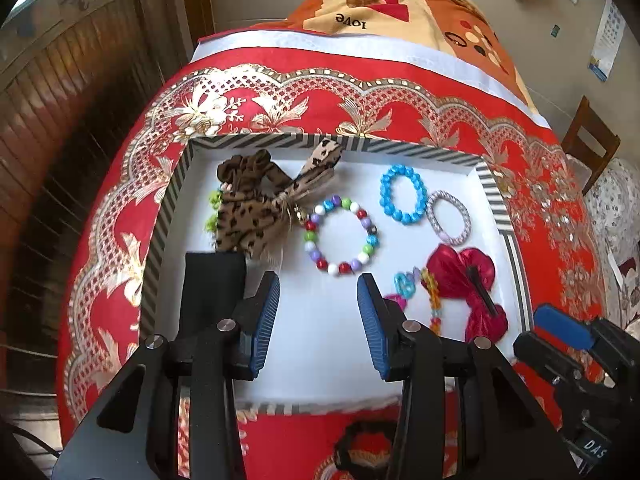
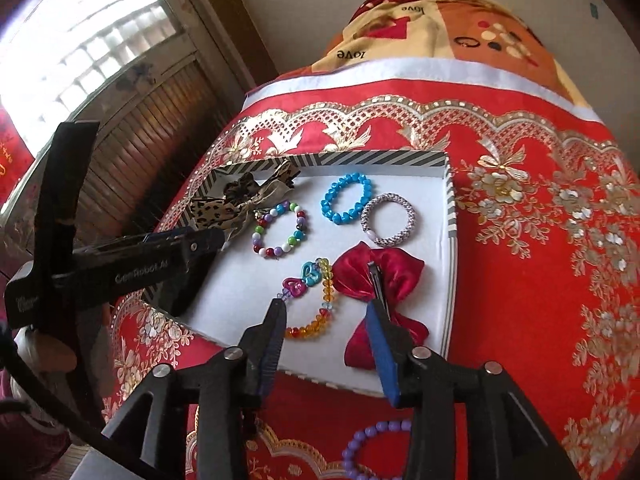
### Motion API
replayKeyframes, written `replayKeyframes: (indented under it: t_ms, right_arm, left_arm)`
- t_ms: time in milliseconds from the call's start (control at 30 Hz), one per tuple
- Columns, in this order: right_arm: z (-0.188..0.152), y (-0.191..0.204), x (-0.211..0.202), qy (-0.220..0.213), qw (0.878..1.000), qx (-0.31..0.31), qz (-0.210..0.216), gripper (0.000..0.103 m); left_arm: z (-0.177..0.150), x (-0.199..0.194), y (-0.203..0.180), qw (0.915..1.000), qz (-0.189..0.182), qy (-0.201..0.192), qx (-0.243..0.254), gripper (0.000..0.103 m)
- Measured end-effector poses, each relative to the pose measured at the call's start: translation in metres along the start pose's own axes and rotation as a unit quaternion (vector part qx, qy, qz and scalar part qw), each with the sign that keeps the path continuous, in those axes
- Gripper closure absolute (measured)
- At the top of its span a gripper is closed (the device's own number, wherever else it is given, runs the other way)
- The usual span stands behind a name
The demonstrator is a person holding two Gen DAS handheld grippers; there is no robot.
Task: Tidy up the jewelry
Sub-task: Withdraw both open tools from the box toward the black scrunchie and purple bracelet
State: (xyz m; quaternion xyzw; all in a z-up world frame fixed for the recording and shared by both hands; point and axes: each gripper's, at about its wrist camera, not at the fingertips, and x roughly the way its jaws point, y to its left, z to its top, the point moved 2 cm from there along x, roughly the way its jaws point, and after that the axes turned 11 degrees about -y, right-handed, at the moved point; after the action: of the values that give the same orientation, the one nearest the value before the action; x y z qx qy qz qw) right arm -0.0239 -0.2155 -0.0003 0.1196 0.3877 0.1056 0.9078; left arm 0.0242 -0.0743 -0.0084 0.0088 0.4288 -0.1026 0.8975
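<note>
A striped-rim white tray [image 1: 400, 146] [image 2: 450, 208] on the red cloth holds a leopard bow [image 1: 248, 212] [image 2: 224, 204], a multicolour bead bracelet [image 1: 342, 234] [image 2: 280, 232], a blue bracelet [image 1: 402, 194] [image 2: 346, 200], a silver bracelet [image 1: 448, 218] [image 2: 386, 220], a red bow clip [image 1: 468, 280] [image 2: 380, 280] and an orange bead strand [image 1: 432, 296] [image 2: 316, 312]. My left gripper [image 1: 318, 292] [image 2: 208, 236] is open and empty over the tray's near side. My right gripper [image 2: 328, 312] [image 1: 560, 326] is open and empty above the strand and red bow. A purple bracelet [image 2: 376, 436] lies on the cloth outside the tray.
The red patterned cloth [image 1: 360, 100] covers the surface, with a "love" blanket [image 1: 380, 0] behind. A wooden shuttered cabinet [image 1: 60, 100] stands left, a wooden chair [image 1: 588, 140] right. A dark ring [image 1: 360, 444] lies on the cloth below the tray.
</note>
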Motion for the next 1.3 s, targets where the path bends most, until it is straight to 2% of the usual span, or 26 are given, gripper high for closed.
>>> replayKeyframes:
  t_ms: [200, 667, 1000, 1300]
  right_arm:
    - [-0.01, -0.003, -0.024, -0.025, 1.0, 0.006, -0.011, 0.062]
    - [-0.061, -0.027, -0.072, -0.012, 0.998, 0.024, -0.053, 0.062]
    - [-0.092, -0.027, -0.085, 0.006, 0.998, 0.035, -0.051, 0.062]
    - [-0.102, -0.028, -0.083, 0.018, 0.998, 0.031, -0.058, 0.06]
  left_arm:
    - [-0.016, -0.018, -0.006, 1.0, -0.001, -0.004, 0.006, 0.063]
    - [-0.068, -0.06, -0.009, 0.9999, -0.003, 0.004, -0.01, 0.063]
    - [-0.106, -0.076, -0.006, 0.9996, 0.003, 0.019, -0.02, 0.063]
    - [-0.121, -0.073, -0.003, 0.9987, -0.005, 0.038, -0.033, 0.059]
